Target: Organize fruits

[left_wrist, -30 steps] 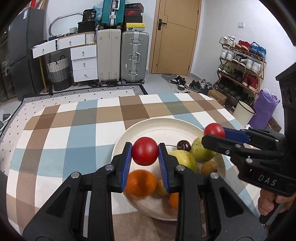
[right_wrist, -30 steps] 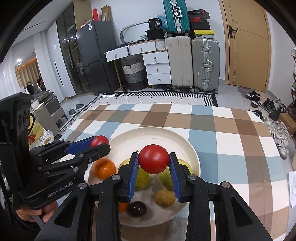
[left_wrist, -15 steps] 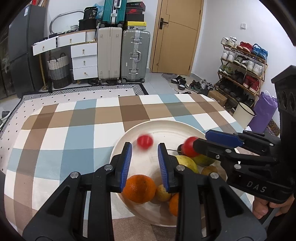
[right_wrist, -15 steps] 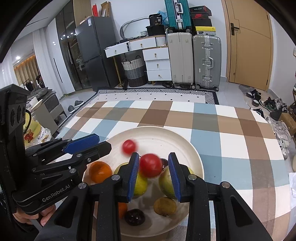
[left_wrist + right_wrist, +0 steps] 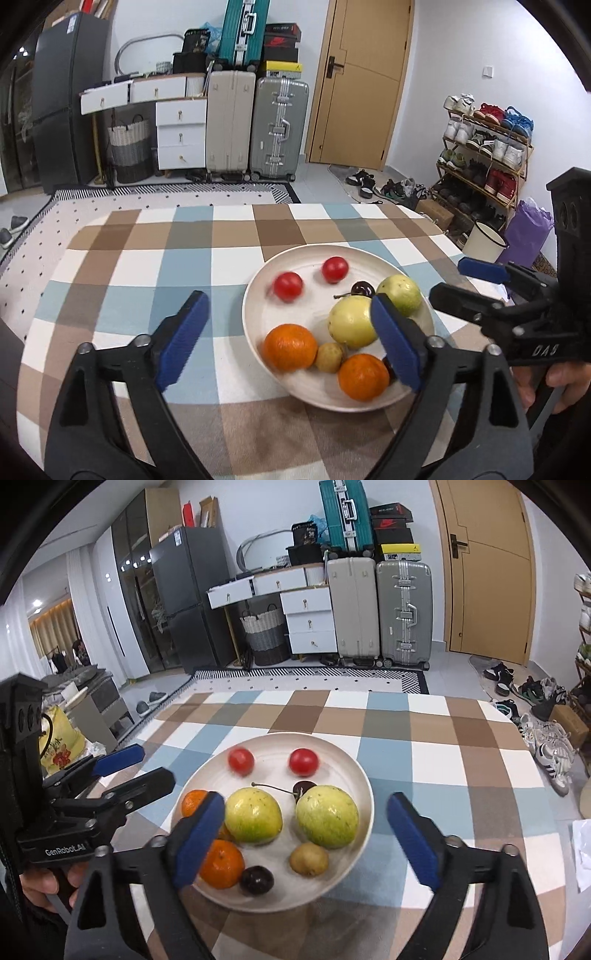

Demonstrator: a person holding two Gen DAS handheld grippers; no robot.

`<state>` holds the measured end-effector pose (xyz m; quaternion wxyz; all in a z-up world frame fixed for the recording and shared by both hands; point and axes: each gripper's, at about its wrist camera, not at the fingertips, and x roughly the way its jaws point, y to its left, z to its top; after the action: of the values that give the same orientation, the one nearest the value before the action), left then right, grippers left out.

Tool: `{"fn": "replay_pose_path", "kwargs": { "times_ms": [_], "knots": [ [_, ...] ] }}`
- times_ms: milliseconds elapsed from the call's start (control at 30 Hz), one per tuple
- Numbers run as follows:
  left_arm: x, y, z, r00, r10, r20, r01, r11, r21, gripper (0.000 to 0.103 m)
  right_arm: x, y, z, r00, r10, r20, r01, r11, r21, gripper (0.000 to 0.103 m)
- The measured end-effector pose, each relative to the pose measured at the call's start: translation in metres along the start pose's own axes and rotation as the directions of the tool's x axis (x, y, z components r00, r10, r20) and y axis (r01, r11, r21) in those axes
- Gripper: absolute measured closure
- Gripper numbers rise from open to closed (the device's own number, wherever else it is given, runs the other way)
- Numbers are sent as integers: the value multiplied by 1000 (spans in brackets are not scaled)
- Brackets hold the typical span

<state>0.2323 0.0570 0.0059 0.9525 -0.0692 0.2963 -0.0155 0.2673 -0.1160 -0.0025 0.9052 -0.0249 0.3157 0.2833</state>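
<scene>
A white plate on the checked table holds two red tomatoes, blurred, on its far part. Nearer lie two green-yellow guavas, oranges, a kiwi, a dark plum and a cherry. My left gripper hangs over the plate's near left side, its jaws opening wide with nothing pressed between them. My right gripper hovers over the guavas, jaws also opening, touching no fruit.
The checked tablecloth covers the table around the plate. White paper lies at the table's right edge. A person's hand holds the right gripper's handle. Suitcases, drawers and a shoe rack stand beyond the table.
Both grippers let go of their red tomatoes, which dropped onto the far part of the plate. Both pairs of jaws spread wide and both grippers drew back a little.
</scene>
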Motion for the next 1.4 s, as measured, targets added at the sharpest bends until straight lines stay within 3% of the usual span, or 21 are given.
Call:
{"fn": "replay_pose_path", "kwargs": {
  "times_ms": [33, 67, 233, 700, 900, 1033, 1400],
  "knots": [
    [-7, -1, -2, 1000, 1, 14, -1, 1000, 4, 2, -4, -1, -2, 1000, 6, 7, -6, 1000, 2, 2],
    [-13, -2, -5, 1000, 3, 28, -3, 1000, 6, 1, -8, -1, -3, 1000, 12, 11, -12, 1000, 1, 2],
    [-41, -8, -18, 997, 11, 72, -12, 1000, 16, 1, -25, 5, -16, 999, 30, 14, -29, 999, -30, 1],
    [-95, -20, -51, 996, 26, 84, -28, 999, 28, 1, -72, 13, -49, 999, 29, 38, -27, 998, -57, 1],
    [-94, -19, -62, 996, 39, 82, -41, 999, 22, 1, -77, 8, -62, 998, 39, 50, -37, 998, -54, 1],
    [-88, -20, -64, 994, 48, 94, -51, 998, 29, 1, -77, 6, -70, 992, 79, 98, -73, 995, -64, 1],
    [-71, -19, -67, 988, 56, 144, -60, 998, 23, 1, -73, 14, -75, 978, 85, 188, -60, 989, -132, 1]
  ]
}}
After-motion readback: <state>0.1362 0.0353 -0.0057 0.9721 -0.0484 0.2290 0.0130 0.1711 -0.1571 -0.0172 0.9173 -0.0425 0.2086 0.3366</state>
